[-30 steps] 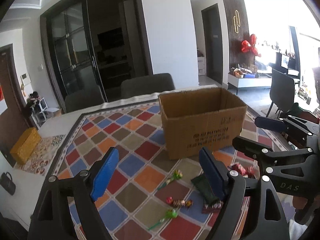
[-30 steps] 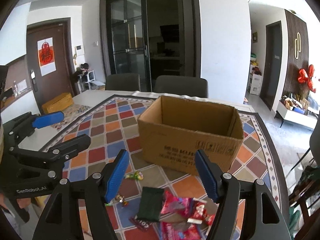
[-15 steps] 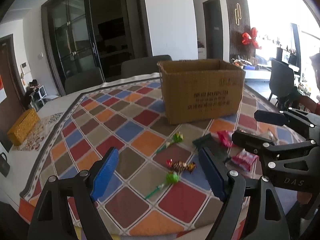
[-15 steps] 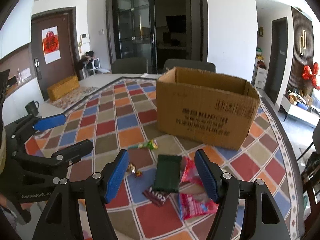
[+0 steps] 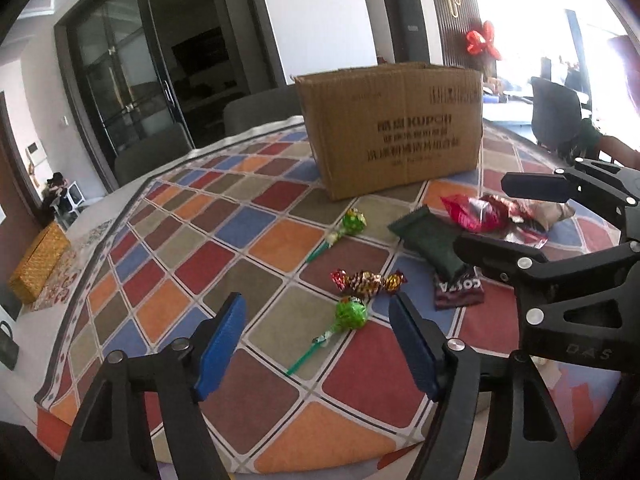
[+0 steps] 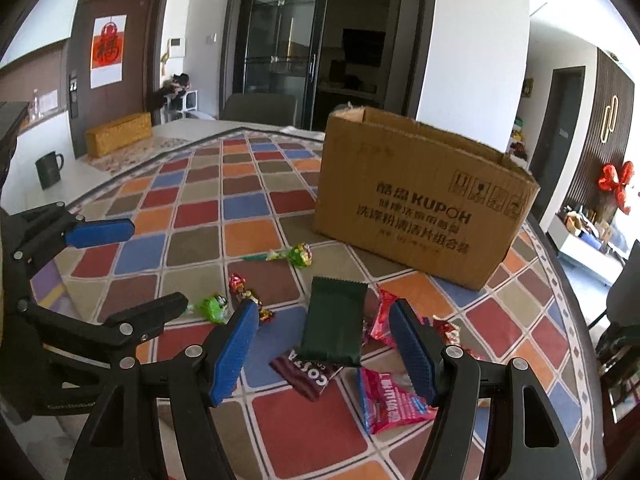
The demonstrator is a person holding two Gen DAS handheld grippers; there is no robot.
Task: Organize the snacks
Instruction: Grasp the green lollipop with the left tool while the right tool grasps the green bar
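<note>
Both tongs, left tongs (image 5: 316,344) and right tongs (image 6: 324,354), gape empty; the slick green packet (image 6: 334,326) overlapping the Costa sachet (image 6: 306,376) may slide or lift both.

1. Cardboard box (image 6: 424,200) stands upright at the far side of the snack cluster, blocking passage straight ahead.
2. Checkered tablecloth (image 5: 224,240) left of the box lies open for a gripper to pass.
3. Left gripper (image 5: 316,344), jaws apart, straddles the near green lollipop (image 5: 350,316).
4. Right gripper (image 6: 324,344), jaws apart, flanks the dark green packet (image 6: 334,322) (red wrappers crowd its right side).
</note>
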